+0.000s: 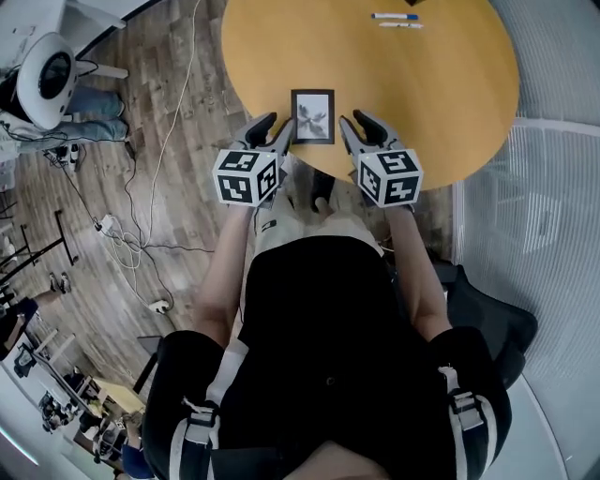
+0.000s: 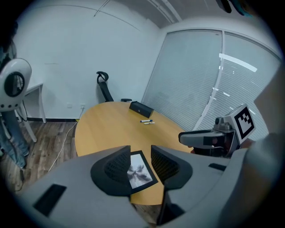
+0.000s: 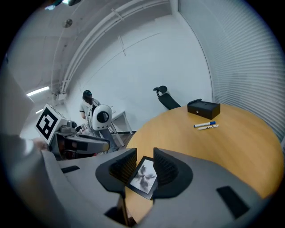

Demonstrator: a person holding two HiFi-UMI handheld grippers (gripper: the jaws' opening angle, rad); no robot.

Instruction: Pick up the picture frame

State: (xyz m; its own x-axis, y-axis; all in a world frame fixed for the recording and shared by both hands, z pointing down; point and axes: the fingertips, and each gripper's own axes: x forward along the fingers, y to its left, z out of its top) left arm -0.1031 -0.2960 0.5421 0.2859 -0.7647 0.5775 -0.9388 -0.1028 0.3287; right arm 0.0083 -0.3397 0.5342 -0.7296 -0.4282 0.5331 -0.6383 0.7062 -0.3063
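A black picture frame (image 1: 312, 116) with a grey flower print lies flat on the round wooden table (image 1: 441, 84), close to its near edge. My left gripper (image 1: 272, 131) hovers just left of the frame, jaws open and empty. My right gripper (image 1: 358, 129) hovers just right of it, open too. In the left gripper view the frame (image 2: 139, 173) shows between the open fingers (image 2: 116, 168), beyond them. In the right gripper view the frame (image 3: 144, 176) lies past that gripper's parted fingers (image 3: 166, 167). Neither gripper touches the frame.
Two markers (image 1: 396, 20) lie at the table's far side, beside a black box (image 3: 204, 107). Cables (image 1: 131, 234) run over the wooden floor at left. A white round device (image 1: 47, 77) stands at far left. Blinds (image 1: 553, 234) line the right wall.
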